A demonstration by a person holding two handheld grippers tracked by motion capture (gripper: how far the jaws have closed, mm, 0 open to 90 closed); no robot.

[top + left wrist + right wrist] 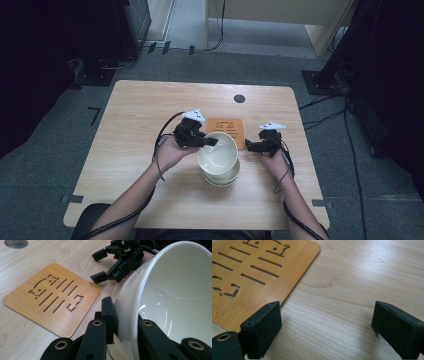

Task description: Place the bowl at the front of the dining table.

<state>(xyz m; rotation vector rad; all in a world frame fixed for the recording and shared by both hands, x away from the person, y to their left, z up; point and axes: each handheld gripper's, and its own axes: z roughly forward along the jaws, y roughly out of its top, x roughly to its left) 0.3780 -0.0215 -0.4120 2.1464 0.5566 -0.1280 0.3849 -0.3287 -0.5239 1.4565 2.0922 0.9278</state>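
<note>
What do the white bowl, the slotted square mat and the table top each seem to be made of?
Bowl: probably glazed ceramic; glossy white with sharp highlights.
Mat: likely bamboo or thin wood; orange-brown grain, clean cut-out slots, matte.
Table top: pale wood or wood-look laminate; printed-looking grain, so I can't tell which.

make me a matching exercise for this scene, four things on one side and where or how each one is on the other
Things:
1. left claw
2. right claw
3. top white bowl
4. wooden trivet

States:
A. lying flat on the table behind the bowls
B. open, holding nothing
C. tilted, resting in a stack of bowls
D. clamped on a bowl rim

Pairs: 1-D, 2-B, 3-C, 4-A
</note>
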